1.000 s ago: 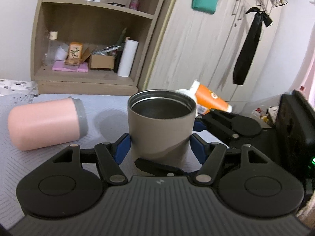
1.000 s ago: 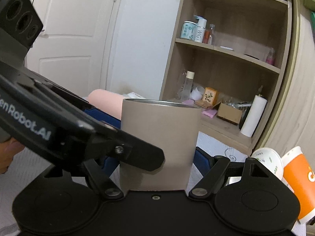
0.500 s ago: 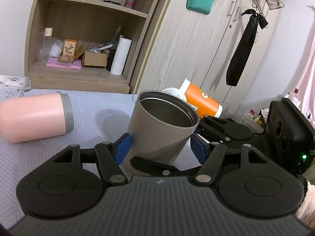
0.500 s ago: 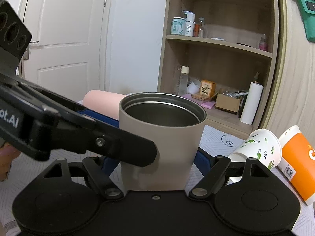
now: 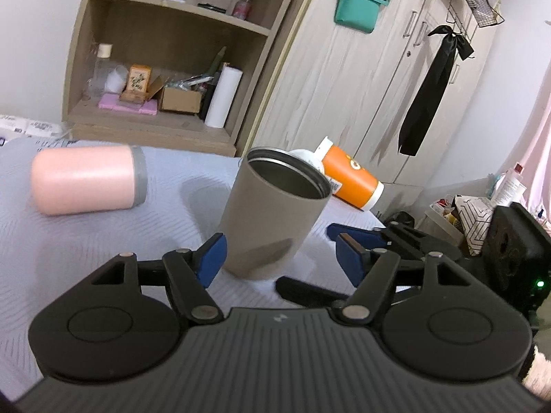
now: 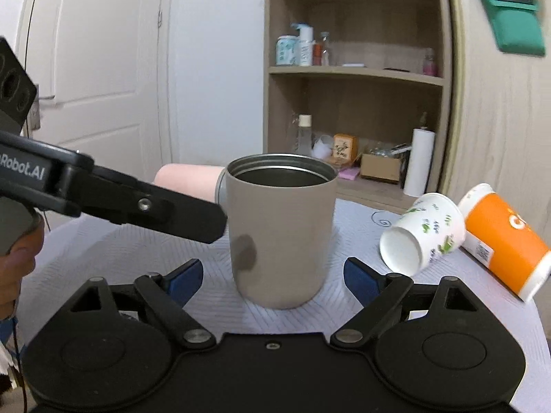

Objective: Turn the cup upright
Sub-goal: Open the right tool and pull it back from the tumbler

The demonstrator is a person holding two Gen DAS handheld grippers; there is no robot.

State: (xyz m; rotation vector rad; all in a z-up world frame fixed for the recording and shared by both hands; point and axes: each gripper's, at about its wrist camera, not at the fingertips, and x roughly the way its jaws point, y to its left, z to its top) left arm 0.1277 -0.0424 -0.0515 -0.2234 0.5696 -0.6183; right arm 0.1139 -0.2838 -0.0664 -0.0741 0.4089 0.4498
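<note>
Pink tumbler (image 6: 187,186) mostly hidden behind grey cup (image 6: 280,230); shelf items too small/blurry.

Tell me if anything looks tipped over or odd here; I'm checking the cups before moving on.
Three cups lie on their sides on the table: the pink tumbler, the white paper cup and the orange paper cup touching it. The grey tumbler stands upright, mouth up, free of both open hand-held grippers.

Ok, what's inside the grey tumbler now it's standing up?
Nothing visible: the grey tumbler shows only a bare dark metal inner wall below its rim. Its bottom is hidden by the wall in both views, so something small lying there can't be ruled out.
</note>
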